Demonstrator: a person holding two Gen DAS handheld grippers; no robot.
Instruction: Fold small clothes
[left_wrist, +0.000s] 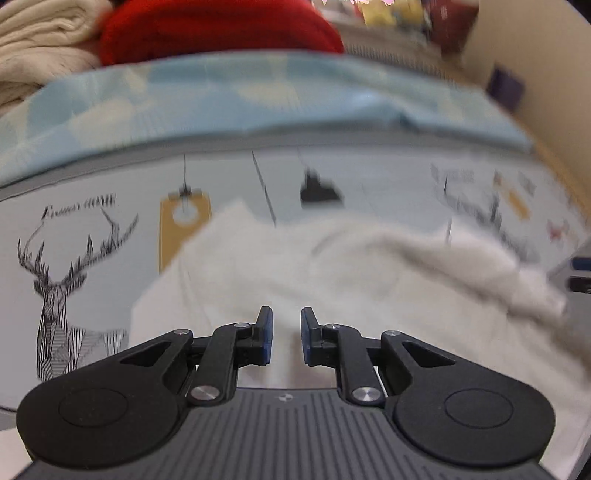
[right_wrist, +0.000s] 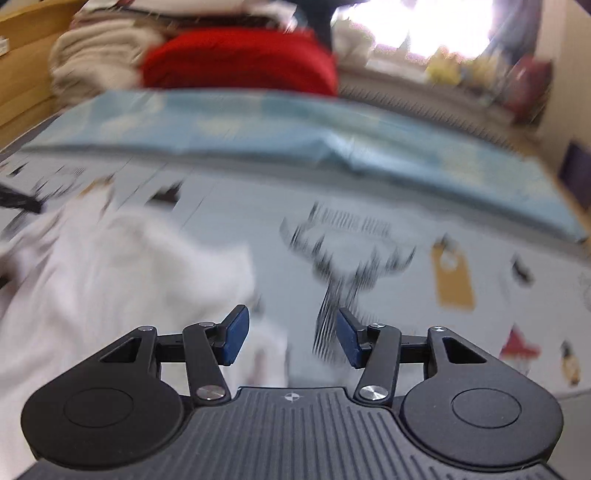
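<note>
A small white garment (left_wrist: 332, 266) lies rumpled on a pale sheet printed with deer and tags (left_wrist: 74, 258). My left gripper (left_wrist: 287, 334) hovers over the garment's near part, jaws a little apart with nothing between them. In the right wrist view the same white garment (right_wrist: 110, 266) lies to the left. My right gripper (right_wrist: 291, 334) is open and empty, over the garment's right edge and the printed sheet (right_wrist: 406, 221). Both views are motion-blurred.
A light blue patterned cloth (left_wrist: 258, 96) lies folded across the back. Behind it sit a red garment (left_wrist: 221, 29) and cream folded blankets (left_wrist: 40, 48). A wooden wall (left_wrist: 535, 55) stands at the right. A dark object (left_wrist: 580, 273) shows at the right edge.
</note>
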